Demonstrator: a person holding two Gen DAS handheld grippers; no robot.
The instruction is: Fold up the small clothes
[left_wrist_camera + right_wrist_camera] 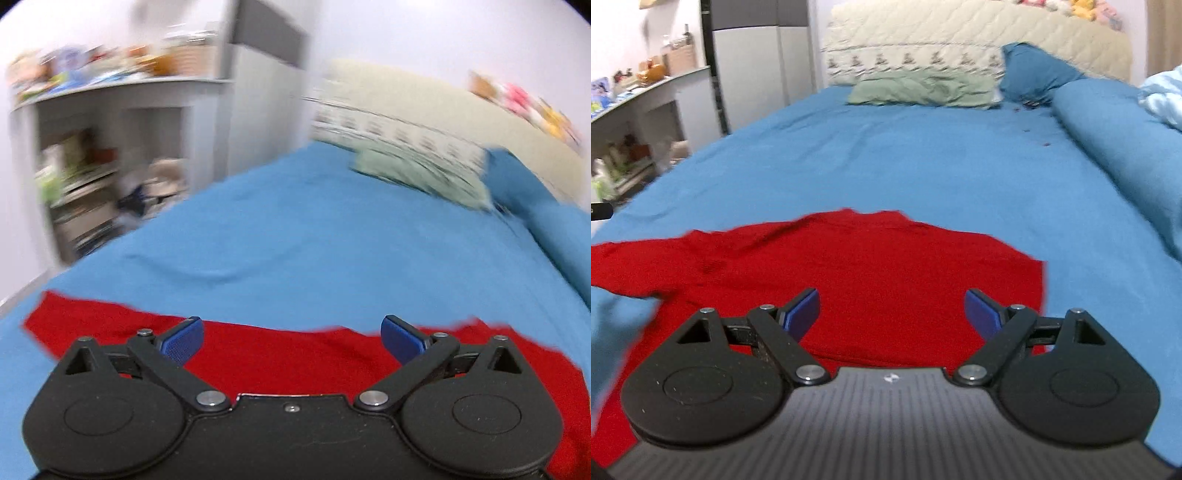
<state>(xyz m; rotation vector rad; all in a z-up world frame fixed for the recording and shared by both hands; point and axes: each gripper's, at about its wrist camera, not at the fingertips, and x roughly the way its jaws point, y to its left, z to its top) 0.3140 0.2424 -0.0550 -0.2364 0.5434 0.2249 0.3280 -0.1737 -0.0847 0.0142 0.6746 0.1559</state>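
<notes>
Shirt (849, 266): red, lies spread flat on the blue bed (923, 162), near its front edge.
Left gripper (291, 338): fingers (184, 341) spread wide, nothing between them, above the shirt.
Right gripper (892, 314): fingers (803, 314) apart, released, over the shirt.
Pillow (923, 88): green, far at the headboard.

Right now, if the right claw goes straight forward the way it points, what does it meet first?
Most likely the red garment lying on the blue bedsheet. The open right claw points down over it, nothing between; exact depth is unclear.
</notes>
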